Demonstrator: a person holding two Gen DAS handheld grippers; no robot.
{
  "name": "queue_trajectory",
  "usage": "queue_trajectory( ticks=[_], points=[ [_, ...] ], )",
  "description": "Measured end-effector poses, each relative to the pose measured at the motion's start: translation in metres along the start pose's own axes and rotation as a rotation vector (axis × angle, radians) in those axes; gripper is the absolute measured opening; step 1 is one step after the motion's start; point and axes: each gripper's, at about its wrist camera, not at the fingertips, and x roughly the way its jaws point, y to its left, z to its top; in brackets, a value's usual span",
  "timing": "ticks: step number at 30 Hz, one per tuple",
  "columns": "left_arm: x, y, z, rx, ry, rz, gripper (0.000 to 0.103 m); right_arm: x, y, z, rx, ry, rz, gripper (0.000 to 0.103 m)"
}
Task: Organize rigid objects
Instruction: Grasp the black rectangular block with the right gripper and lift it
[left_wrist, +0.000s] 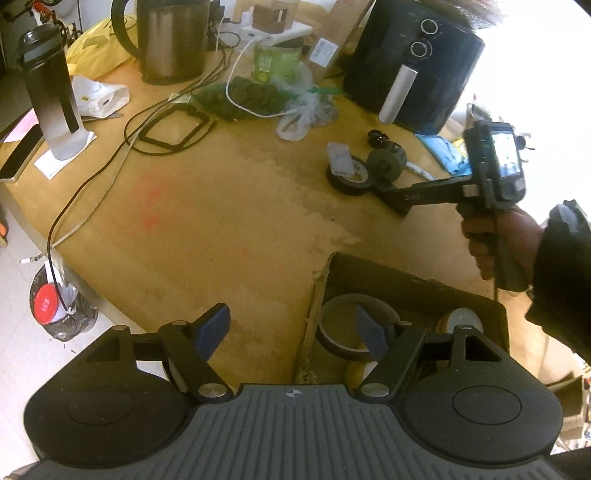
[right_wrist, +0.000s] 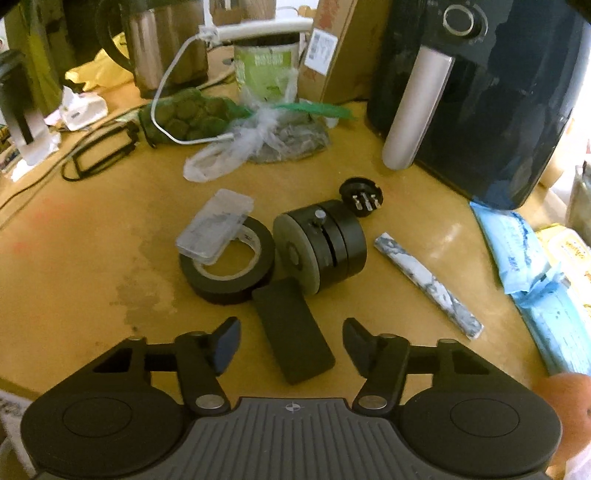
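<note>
In the right wrist view my right gripper (right_wrist: 291, 334) stands open low over the wooden table (right_wrist: 92, 258). A flat black block (right_wrist: 293, 332) lies between its fingers, and the pads do not touch it. Just beyond lie a black tape roll (right_wrist: 229, 273) with a clear plastic case (right_wrist: 214, 229) resting on it, a black cylinder (right_wrist: 325, 243) on its side, a small black round cap (right_wrist: 361, 197) and a marbled stick (right_wrist: 428, 284). My left gripper (left_wrist: 291, 325) is open and empty over the left wall of a cardboard box (left_wrist: 406, 275), which holds a tape roll (left_wrist: 340, 321) and other rolls (left_wrist: 460, 319).
A black air fryer (right_wrist: 480, 92) stands at the back right, with a kettle (left_wrist: 173, 40), a green tub (right_wrist: 266, 70) and plastic bags (right_wrist: 258, 144) behind the objects. Cables (left_wrist: 110, 162) cross the table's left side beside a tall tumbler (left_wrist: 51, 96). Blue packets (right_wrist: 517, 251) lie at the right.
</note>
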Motion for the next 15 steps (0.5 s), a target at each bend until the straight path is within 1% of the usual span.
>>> queue_trajectory(
  ticks=[2,3,4,7,10,15],
  points=[
    [0.000,-0.001,0.000,0.001,0.002,-0.002,0.074,0.007,-0.001,0.001,0.010,0.014,0.000,0.058],
    [0.000,-0.001,0.000,0.002,0.002,-0.004,0.074,0.011,-0.002,0.000,0.015,0.024,0.002,0.050],
    [0.000,-0.002,0.000,0.003,0.003,-0.006,0.074,0.012,-0.002,-0.001,0.018,0.026,0.006,0.045],
    [0.000,-0.003,0.000,0.009,0.003,-0.010,0.074,0.009,-0.001,-0.002,0.025,0.027,0.025,0.038],
    [0.002,-0.005,0.001,0.015,0.005,-0.016,0.074,0.005,0.004,-0.005,-0.001,0.039,0.031,0.034],
    [0.004,-0.008,0.005,0.029,-0.001,-0.031,0.074,-0.002,0.008,-0.015,0.004,0.064,0.017,0.034]
  ],
)
